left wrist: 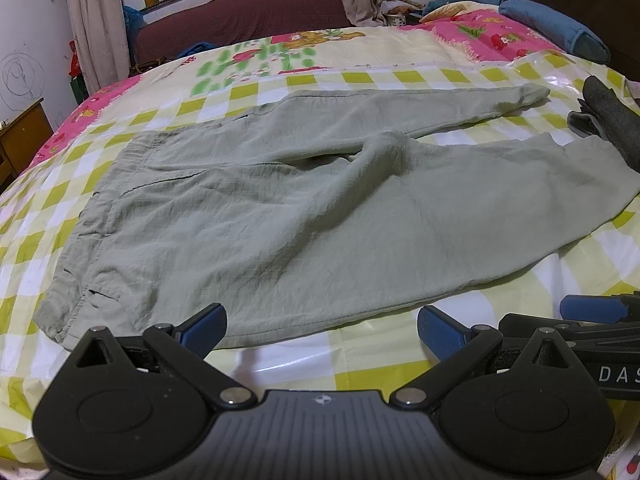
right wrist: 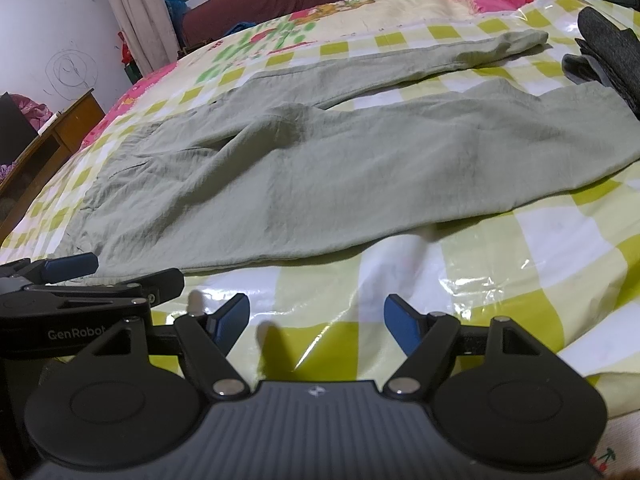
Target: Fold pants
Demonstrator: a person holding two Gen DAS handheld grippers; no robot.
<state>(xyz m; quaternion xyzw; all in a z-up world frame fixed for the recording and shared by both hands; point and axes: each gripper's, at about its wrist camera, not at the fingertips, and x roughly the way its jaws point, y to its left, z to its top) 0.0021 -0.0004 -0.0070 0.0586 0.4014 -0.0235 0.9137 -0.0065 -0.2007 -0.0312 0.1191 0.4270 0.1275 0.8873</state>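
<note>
Pale green pants (left wrist: 280, 216) lie spread flat on the bed, waistband at the left, both legs running to the right and slightly apart. The same pants (right wrist: 340, 168) fill the middle of the right wrist view. My left gripper (left wrist: 322, 326) is open just short of the pants' near hem, nothing between its blue pads. My right gripper (right wrist: 316, 320) is open over the bare checked cover, a little short of the near leg's edge. Each gripper shows in the other's view: the right gripper (left wrist: 592, 312) at the far right, the left gripper (right wrist: 68, 276) at the far left.
A glossy yellow-green checked plastic cover (right wrist: 520, 280) lies over the bed. A dark grey garment (left wrist: 604, 116) rests by the leg ends at the right. A blue pillow (left wrist: 556, 24) sits at the head. A wooden desk (right wrist: 60, 136) stands left of the bed.
</note>
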